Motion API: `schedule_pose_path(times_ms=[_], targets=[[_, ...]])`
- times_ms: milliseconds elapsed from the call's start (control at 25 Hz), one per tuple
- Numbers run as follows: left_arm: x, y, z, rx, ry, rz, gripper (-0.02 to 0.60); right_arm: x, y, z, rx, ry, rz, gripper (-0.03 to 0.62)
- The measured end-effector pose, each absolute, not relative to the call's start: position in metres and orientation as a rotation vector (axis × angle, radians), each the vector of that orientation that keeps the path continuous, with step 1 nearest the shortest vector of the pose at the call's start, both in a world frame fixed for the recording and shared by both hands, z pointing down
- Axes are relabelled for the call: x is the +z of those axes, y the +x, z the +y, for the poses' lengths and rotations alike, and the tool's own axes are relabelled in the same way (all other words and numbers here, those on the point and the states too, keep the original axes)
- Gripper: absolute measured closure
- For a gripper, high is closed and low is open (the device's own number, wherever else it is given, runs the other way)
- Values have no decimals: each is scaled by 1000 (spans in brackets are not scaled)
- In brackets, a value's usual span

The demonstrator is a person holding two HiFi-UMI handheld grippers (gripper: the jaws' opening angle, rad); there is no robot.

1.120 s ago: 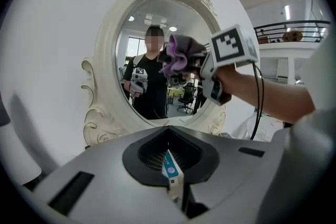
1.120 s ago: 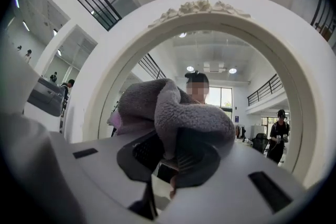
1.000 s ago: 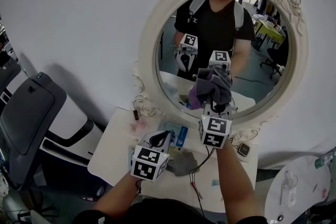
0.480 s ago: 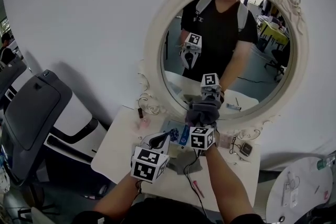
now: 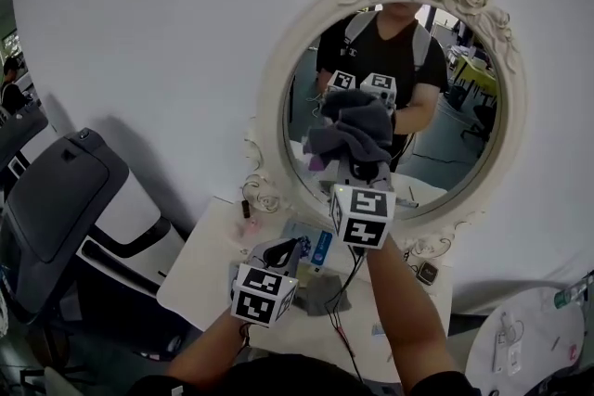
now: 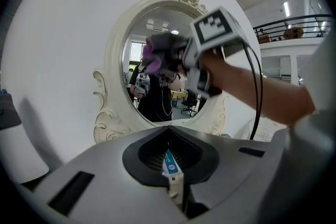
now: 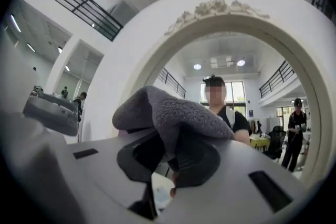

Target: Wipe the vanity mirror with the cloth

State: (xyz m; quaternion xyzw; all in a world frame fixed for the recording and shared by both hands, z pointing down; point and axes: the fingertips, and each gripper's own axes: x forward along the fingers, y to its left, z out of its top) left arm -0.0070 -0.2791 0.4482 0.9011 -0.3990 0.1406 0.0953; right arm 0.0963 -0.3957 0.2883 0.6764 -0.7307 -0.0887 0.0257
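Note:
The oval vanity mirror [image 5: 450, 130] in a cream carved frame [image 5: 269, 107] hangs on the white wall above a small table [image 5: 200, 260]. My right gripper [image 5: 362, 164] is raised to the left-centre of the glass, shut on a grey cloth [image 5: 353, 130] bunched over its jaws and pressed to the mirror. In the right gripper view the cloth [image 7: 173, 113] drapes over the jaws. My left gripper [image 5: 283, 248] hangs low over the table, below the mirror, shut with nothing held. The left gripper view shows the mirror [image 6: 152, 107] and the cloth [image 6: 160, 55] from below.
The table holds a blue packet [image 5: 321, 246], a pink item [image 5: 246, 225], a grey rag [image 5: 322, 292], cables and a small watch-like item [image 5: 427, 272]. A grey chair [image 5: 56, 199] stands at the left, a round white table [image 5: 529, 338] at the lower right.
The right gripper with the cloth dropped to the mirror's lower edge, then rose back up and slightly left on the glass. The left gripper has stayed in place.

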Motion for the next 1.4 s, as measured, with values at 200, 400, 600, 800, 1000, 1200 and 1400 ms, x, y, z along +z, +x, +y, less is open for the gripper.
schedule_pose_path(times_ms=[200, 400, 600, 800, 1000, 1200, 1400], targets=[[453, -21, -276, 399, 2637, -1215, 575, 119, 88, -414, -607, 2147, -2233, 549], [455, -35, -275, 387, 2616, -1247, 575, 79, 78, -431, -673, 2153, -2159, 549], [468, -54, -278, 402, 2566, -1272, 575, 77, 76, -431, -665, 2207, -2180, 549], [479, -60, -281, 413, 2529, -1261, 575, 112, 57, -439, -744, 2166, -2168, 549], [479, -67, -285, 403, 2527, -1262, 575, 172, 45, -446, -617, 2117, -2276, 549], [478, -82, -289, 390, 2517, -1283, 575, 254, 38, -452, -433, 2045, -2278, 549], [479, -91, -290, 390, 2509, -1280, 575, 386, 32, -462, -83, 1938, -2186, 549]])
